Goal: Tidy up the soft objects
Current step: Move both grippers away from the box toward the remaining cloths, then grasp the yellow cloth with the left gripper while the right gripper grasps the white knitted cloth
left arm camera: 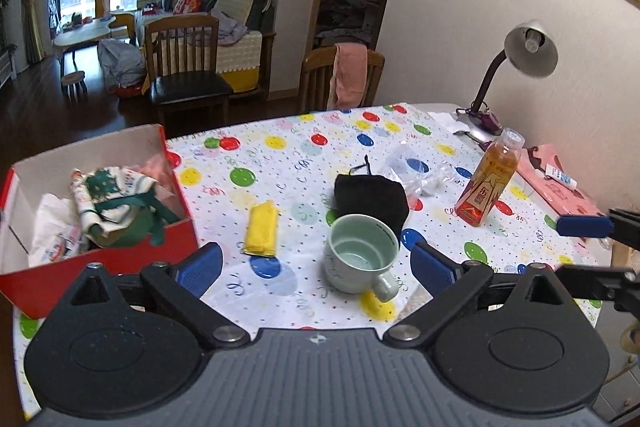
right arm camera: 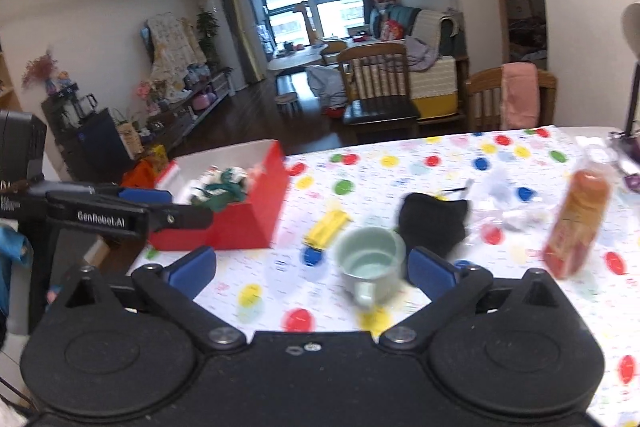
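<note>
Left wrist view first: your left gripper (left arm camera: 316, 267) has its jaws spread wide with nothing pinched. The pale green mug (left arm camera: 362, 253) sits between the blue pads, but it is hard ware and not your concern. Soft items left on the table (left arm camera: 280, 147) are the folded yellow cloth (left arm camera: 262, 229), just left of the mug with its long axis running away from you toward the far edge, and the black pouch (left arm camera: 372, 197) right behind the mug. The red box (left arm camera: 100, 259) at the table's left edge already holds crumpled fabric.

Right wrist view, blurred: your right gripper (right arm camera: 312, 271) is likewise spread and empty, the mug (right arm camera: 370, 261) just inside its right-hand pad. From here the yellow cloth (right arm camera: 326, 227) lies ahead and slightly left, angled toward the far right, and the black pouch (right arm camera: 434, 223) lies ahead to the right. The red box (right arm camera: 240, 223) is far left.

Judging by this, your left gripper is nearer the cloth and box; the right suits the pouch.
</note>
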Demonstrator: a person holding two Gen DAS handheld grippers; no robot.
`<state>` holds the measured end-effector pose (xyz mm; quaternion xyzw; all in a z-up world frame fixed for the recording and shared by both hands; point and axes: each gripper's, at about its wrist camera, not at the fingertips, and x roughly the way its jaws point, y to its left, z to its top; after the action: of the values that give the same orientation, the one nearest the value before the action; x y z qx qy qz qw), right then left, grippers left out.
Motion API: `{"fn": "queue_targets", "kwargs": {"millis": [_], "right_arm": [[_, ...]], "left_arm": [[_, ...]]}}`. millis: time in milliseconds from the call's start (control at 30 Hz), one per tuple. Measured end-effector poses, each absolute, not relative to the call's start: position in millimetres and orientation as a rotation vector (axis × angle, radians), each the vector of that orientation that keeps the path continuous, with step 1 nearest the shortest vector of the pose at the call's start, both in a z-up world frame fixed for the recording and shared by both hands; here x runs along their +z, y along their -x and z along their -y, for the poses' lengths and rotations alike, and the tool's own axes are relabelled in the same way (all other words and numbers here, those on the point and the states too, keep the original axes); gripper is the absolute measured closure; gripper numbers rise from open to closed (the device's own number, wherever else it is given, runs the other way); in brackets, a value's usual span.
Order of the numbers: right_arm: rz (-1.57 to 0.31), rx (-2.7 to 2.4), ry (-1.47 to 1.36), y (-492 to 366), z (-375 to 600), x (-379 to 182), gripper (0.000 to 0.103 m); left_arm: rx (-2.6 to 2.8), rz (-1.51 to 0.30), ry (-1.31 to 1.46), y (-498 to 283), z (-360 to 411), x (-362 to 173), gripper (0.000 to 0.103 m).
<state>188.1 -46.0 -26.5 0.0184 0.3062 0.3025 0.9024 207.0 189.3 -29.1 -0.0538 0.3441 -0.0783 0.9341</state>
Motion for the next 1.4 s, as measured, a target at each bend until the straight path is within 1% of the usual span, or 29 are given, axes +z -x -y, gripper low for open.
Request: {"fn": "queue_targets", "kwargs": {"millis": [300, 667, 867, 1100, 1400], "right_arm": [[-0.698, 0.59, -0.022, -198.2, 98.0, -66.2, 0.0], [-0.779, 0.585, -0.02, -223.8, 122.4, -103.4, 0.0], [-0.836, 0.578, -0.023, -237.4, 122.8, -120.3, 0.0], [-0.882, 0.558, -0.033, -249.3, 115.1, -137.3, 0.0], [-0.951, 0.524, -0.06, -269.2, 106.8, -161.4, 0.0]], "left_arm": [[-0.107, -0.713, 0.107, -245.8, -160.5, -48.9, 0.002], [-0.025, -0.799, 0.109, -324.4, -161.0, -87.6, 0.002], [-0.007, -0.813, 0.077, -360.2, -161.4, -104.8, 0.002], [0.007, -0.871, 0.044, -406.4, -162.4, -130.4, 0.002], [0.046, -0.943, 0.027, -439.7, -170.6, -169.4, 0.002]]}}
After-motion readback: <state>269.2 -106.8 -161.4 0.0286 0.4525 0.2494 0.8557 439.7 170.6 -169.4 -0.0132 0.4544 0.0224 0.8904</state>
